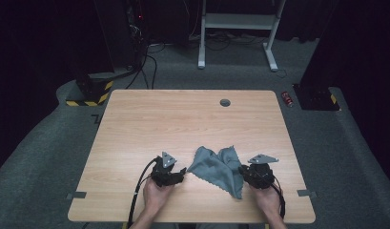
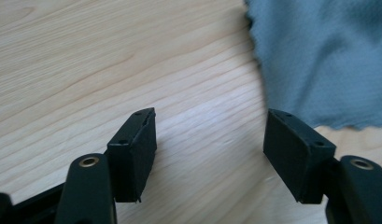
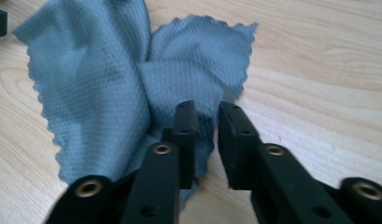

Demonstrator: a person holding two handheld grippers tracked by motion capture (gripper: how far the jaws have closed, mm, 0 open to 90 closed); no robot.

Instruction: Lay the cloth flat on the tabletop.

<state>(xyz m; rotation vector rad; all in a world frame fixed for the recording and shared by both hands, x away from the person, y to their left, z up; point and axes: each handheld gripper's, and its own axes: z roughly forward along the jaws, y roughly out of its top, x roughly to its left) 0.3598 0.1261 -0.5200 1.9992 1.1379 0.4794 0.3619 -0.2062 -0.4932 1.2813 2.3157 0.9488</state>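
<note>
A grey-blue cloth (image 1: 216, 169) with a zigzag edge lies rumpled on the wooden table (image 1: 183, 124), near the front edge between my two hands. My left gripper (image 1: 183, 172) rests just left of it, jaws wide open over bare wood (image 2: 209, 140), and the cloth (image 2: 328, 56) begins just beyond the right fingertip. At the cloth's right side, my right gripper (image 1: 241, 171) has its jaws a narrow gap apart (image 3: 208, 112). The cloth (image 3: 109, 84) lies under and between them, and the pads do not press on it.
A round cable hole (image 1: 225, 102) sits near the table's far edge. Grey tape marks lie at the front left (image 1: 76, 195) and front right (image 1: 307, 193). Behind the table, a white desk frame (image 1: 235, 21) and a red can (image 1: 287, 98) stand on the floor.
</note>
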